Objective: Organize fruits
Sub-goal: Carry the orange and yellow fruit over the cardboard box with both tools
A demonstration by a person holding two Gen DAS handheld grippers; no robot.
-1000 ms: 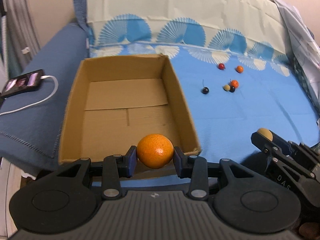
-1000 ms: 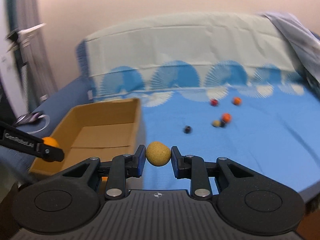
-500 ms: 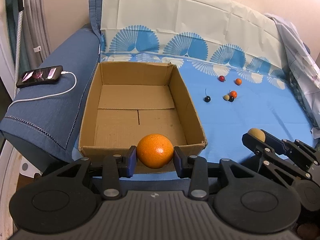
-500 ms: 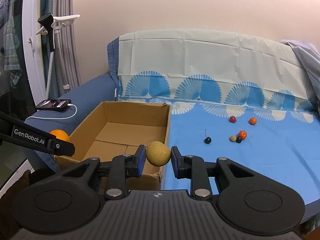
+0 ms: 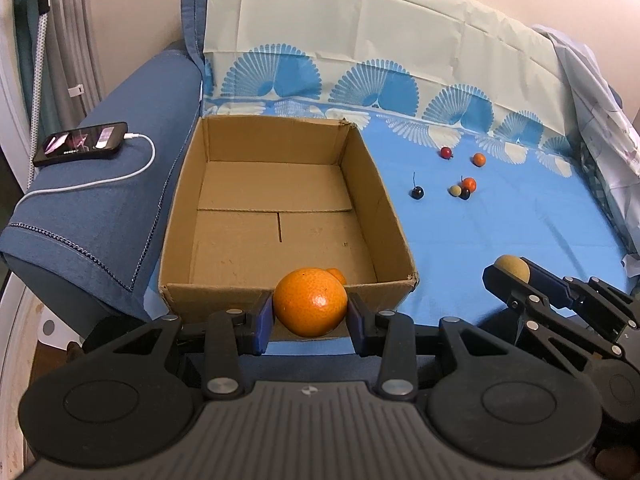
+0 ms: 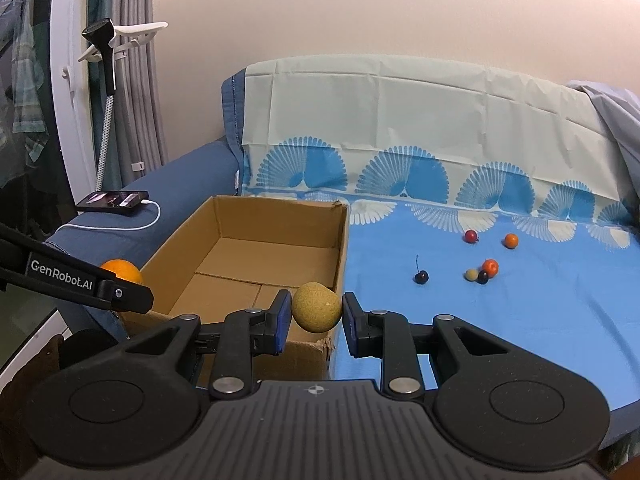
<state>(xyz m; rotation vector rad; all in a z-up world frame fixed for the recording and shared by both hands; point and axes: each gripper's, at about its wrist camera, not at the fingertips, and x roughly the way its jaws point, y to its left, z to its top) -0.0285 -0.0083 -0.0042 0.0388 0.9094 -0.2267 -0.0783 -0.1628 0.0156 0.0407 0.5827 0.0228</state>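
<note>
Two fruits are in hand at once, one per gripper; nearest in the left wrist view, the left gripper (image 5: 310, 314) has its blue pads pressed on either side of an orange (image 5: 310, 302), which sits just before the near wall of the cardboard box (image 5: 384, 196), with a smaller orange lobe showing behind it; whether that lobe is part of the same fruit I cannot tell. The right gripper (image 6: 316, 314) is clamped on a small tan, cork-textured round fruit (image 6: 317, 307), poised at the box's near right corner, beside the box rather than over it; the left hand looks the nearer to the open interior. The box lies straight ahead of both grippers, its long axis running away from them, floor bare apart from whatever that lobe is. Farther out on the blue sheet (image 5: 520, 232), well apart from the box, lie the small fruits (image 5: 460, 188): a dark cherry with its stem, a red one, two orange ones, a pale one touching a dark one. My guess is the next move carries each held fruit forward over the rim.
</note>
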